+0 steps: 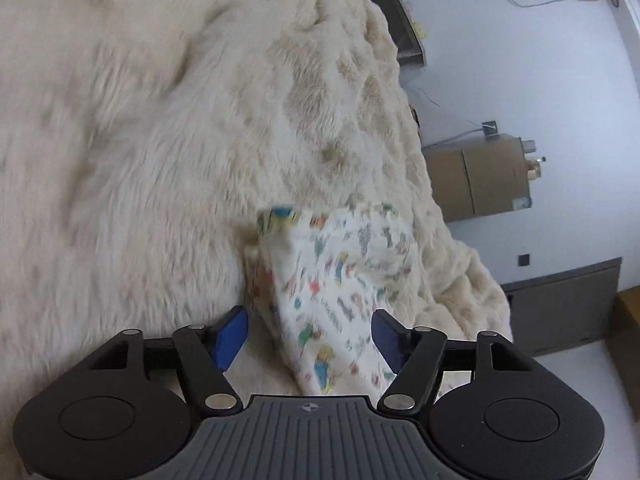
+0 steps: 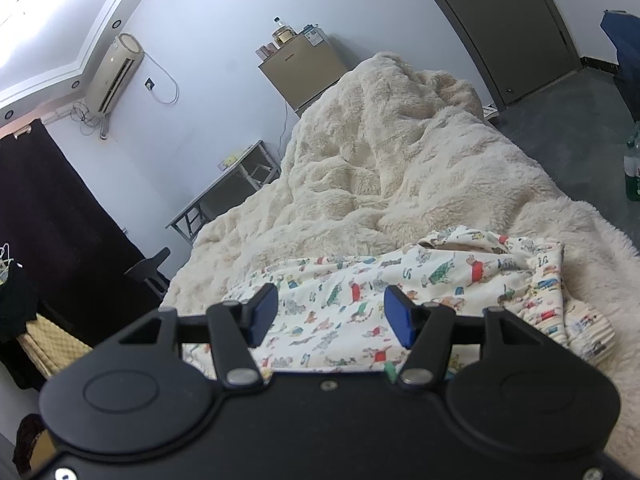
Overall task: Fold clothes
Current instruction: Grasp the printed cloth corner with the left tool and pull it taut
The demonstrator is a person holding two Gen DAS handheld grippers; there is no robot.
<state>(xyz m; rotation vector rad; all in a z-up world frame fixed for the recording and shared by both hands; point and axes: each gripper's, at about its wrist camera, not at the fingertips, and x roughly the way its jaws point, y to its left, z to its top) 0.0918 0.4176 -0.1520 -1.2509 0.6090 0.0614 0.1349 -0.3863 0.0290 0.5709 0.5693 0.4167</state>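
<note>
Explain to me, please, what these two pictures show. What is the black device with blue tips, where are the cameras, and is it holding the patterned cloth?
No robot arm is here. A person holds one black two-finger gripper in each hand, and a wide-angle camera on each gripper looks forward along its fingers. One picture comes from the left gripper, the other from the right gripper. The blue parts are the finger pads.

Both look at a fluffy cream blanket covering a bed. On it lies a white garment printed with small colourful figures, the clothing to be folded.

Nothing is held now. Both grippers are open: the garment shows between the pads, but they do not press on it. The left picture is blurred.
</note>
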